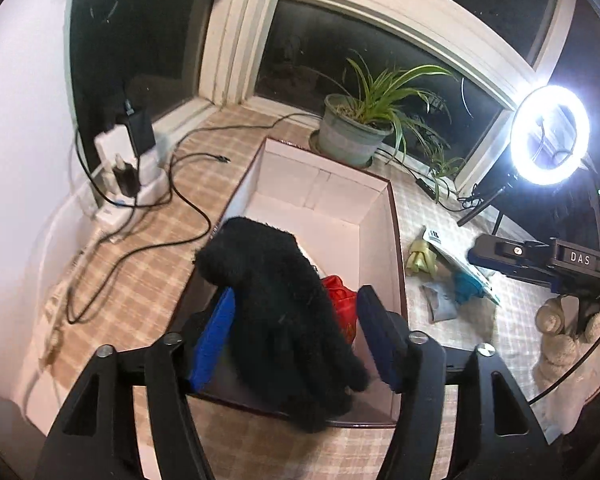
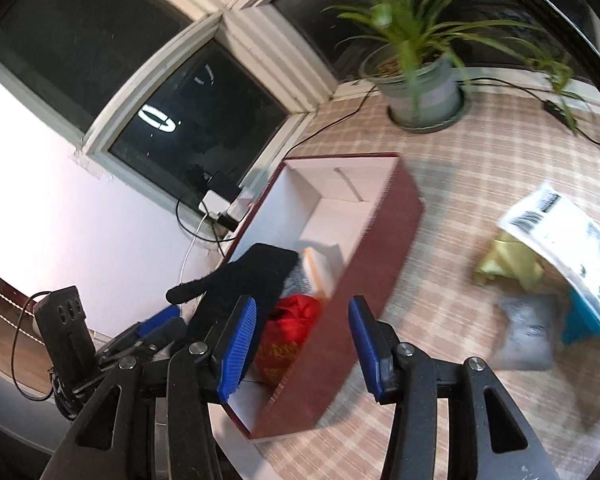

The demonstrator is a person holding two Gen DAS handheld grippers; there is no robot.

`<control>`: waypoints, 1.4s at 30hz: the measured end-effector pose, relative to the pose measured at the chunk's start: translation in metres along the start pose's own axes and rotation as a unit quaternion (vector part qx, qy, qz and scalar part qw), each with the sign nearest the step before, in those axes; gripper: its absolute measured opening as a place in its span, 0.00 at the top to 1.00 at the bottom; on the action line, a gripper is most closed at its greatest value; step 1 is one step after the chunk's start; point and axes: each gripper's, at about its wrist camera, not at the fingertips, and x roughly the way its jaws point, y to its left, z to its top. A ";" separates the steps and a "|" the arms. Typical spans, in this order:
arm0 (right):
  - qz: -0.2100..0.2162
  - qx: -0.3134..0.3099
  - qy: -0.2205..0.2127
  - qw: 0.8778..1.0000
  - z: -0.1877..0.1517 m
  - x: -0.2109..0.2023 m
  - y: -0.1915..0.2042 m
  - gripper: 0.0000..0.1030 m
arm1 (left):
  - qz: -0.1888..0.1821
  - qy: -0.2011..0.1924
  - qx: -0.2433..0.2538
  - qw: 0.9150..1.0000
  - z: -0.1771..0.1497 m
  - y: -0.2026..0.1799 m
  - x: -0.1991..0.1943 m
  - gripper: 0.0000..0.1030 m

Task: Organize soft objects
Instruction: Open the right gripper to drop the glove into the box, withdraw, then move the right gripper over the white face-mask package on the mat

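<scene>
A ring light (image 1: 550,135) is blazing at the right edge of my left view, blowing out to pure white and throwing a halo over the dark window panes (image 1: 140,36) behind it. Its reflection is glowing as a bright arc in the glass in my right view. The wall (image 1: 16,120) is washing out pale pink. My right view is smearing with motion blur, softening the plant (image 2: 416,40) and the printed sheet (image 2: 572,240). The black glove (image 1: 284,312) is swallowing all detail. Both views are bending strongly, and their corners are falling off to black.
</scene>
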 end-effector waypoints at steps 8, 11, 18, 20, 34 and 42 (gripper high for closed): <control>-0.010 0.037 -0.038 0.999 -0.012 -0.063 -0.048 0.57 | -0.006 -0.026 -0.005 1.000 0.002 -0.012 -0.017 0.38; -0.023 0.041 -0.050 0.998 -0.016 -0.084 -0.062 0.57 | -0.025 -0.039 0.007 0.999 0.000 -0.029 -0.024 0.38; -0.033 0.073 -0.069 0.994 -0.032 -0.126 -0.104 0.57 | -0.081 -0.035 0.051 0.995 -0.009 -0.088 -0.019 0.38; -0.037 0.079 -0.069 0.994 -0.037 -0.133 -0.115 0.57 | -0.091 -0.027 0.067 0.993 -0.014 -0.107 -0.011 0.38; -0.084 0.117 -0.075 0.987 -0.047 -0.179 -0.201 0.57 | -0.162 0.051 0.105 0.980 -0.044 -0.202 0.069 0.38; -0.109 0.143 -0.074 0.981 -0.056 -0.187 -0.251 0.60 | -0.156 0.076 0.113 0.978 -0.045 -0.221 0.098 0.38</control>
